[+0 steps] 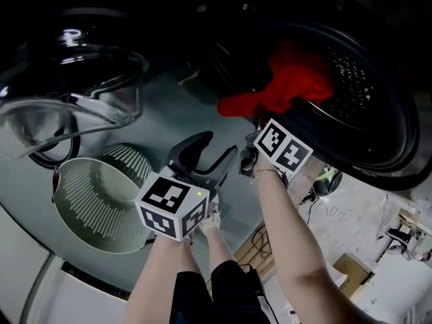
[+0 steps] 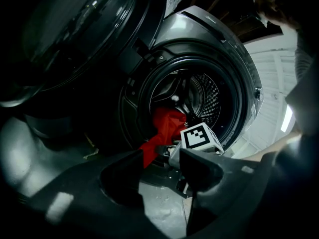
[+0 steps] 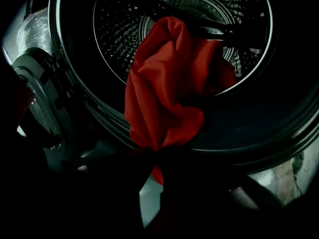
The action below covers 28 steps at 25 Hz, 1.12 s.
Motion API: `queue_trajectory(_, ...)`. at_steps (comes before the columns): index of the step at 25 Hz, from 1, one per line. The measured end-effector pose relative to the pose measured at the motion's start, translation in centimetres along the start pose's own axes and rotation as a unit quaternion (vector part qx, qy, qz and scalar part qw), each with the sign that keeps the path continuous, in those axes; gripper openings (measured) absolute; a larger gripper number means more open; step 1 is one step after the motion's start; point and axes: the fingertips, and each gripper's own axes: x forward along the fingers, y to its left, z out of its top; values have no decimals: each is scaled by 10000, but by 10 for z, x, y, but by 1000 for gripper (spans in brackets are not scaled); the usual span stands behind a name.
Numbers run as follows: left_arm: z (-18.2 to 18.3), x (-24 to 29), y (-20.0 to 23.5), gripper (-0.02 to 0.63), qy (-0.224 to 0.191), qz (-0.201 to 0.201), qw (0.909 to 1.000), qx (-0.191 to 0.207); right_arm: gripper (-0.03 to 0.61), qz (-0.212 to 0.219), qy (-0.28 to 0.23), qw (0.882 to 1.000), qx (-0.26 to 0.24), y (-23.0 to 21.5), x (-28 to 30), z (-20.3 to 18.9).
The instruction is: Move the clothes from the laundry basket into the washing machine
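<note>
Red garment (image 1: 291, 85) hung half in and half out of the washing machine (image 1: 381, 123), its bulk lying inside the drum (image 3: 124, 29) and its lower end draped over the front lip of the machine's round mouth. The right gripper (image 1: 257, 124) was clenched on that lower end just outside the mouth. In the right gripper view its dark jaws met on a gathered fold of the garment (image 3: 167, 91), with a small red tip poking out beneath the pinch (image 3: 157, 156). The right gripper's marker cube (image 1: 284, 147) sat just outside the mouth, on the side nearer the person.

The left gripper (image 1: 214, 151) was held farther back from the machine's mouth than the right one, released, with its two black jaws spread wide and nothing between them. In the left gripper view (image 2: 162, 167) only grey floor (image 2: 159, 208) showed in the gap, and beyond it lay the washing machine (image 2: 239, 78), the garment (image 2: 167, 126) and the right gripper's cube (image 2: 200, 138).

The machine's glass door (image 1: 77, 90) stood swung open to the left of the mouth. The laundry basket (image 1: 101, 198), pale and slatted, rested on the floor (image 1: 175, 113) below the door, well apart from the mouth and close to the left gripper's cube (image 1: 172, 204).
</note>
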Motion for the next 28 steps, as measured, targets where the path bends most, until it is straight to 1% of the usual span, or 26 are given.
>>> queue_trajectory(2,1,-1,1,238,-2,17,10000,-5,54,225,-174,9994,-195,6,-11,6)
queue_trajectory(4,3,-2,1,238,-4,29,10000,-4,52,518,-535,9965,-366,18,-28,19)
queue_trajectory(7,9,-4,-3,238,-16,15,10000,23,52,891,-1284,9861,-565,38,-60,57)
queue_trajectory(9,13,-5,-7,238,-50,-2,10000,40,52,969,-1706,9786,-622,42,-76,88)
queue_trajectory(13,22,-6,-12,238,-108,-42,9999,57,52,843,-2375,9657,-619,38,-97,146)
queue_trajectory(15,27,-6,-14,238,-127,-56,9999,81,52,683,-2678,9594,-557,32,-104,168)
queue_trajectory(18,35,-5,-18,238,-179,-91,9997,121,52,377,-3122,9487,-315,17,-112,198)
queue_trajectory(20,39,-5,-20,238,-200,-115,9996,151,51,182,-3324,9428,-173,7,-114,213)
queue_trajectory(21,39,-4,-21,238,-203,-124,9996,158,51,86,-3322,9431,-110,2,-111,217)
queue_trajectory(23,38,-4,-21,238,-194,-128,9996,165,58,-76,-3100,9507,-20,-8,-98,216)
queue_trajectory(27,33,-2,-21,238,-142,-120,9997,130,286,-92,-2279,9736,127,-18,-71,193)
queue_trajectory(28,32,-2,-21,238,-133,-116,9998,118,321,-111,-2069,9782,176,-19,-68,186)
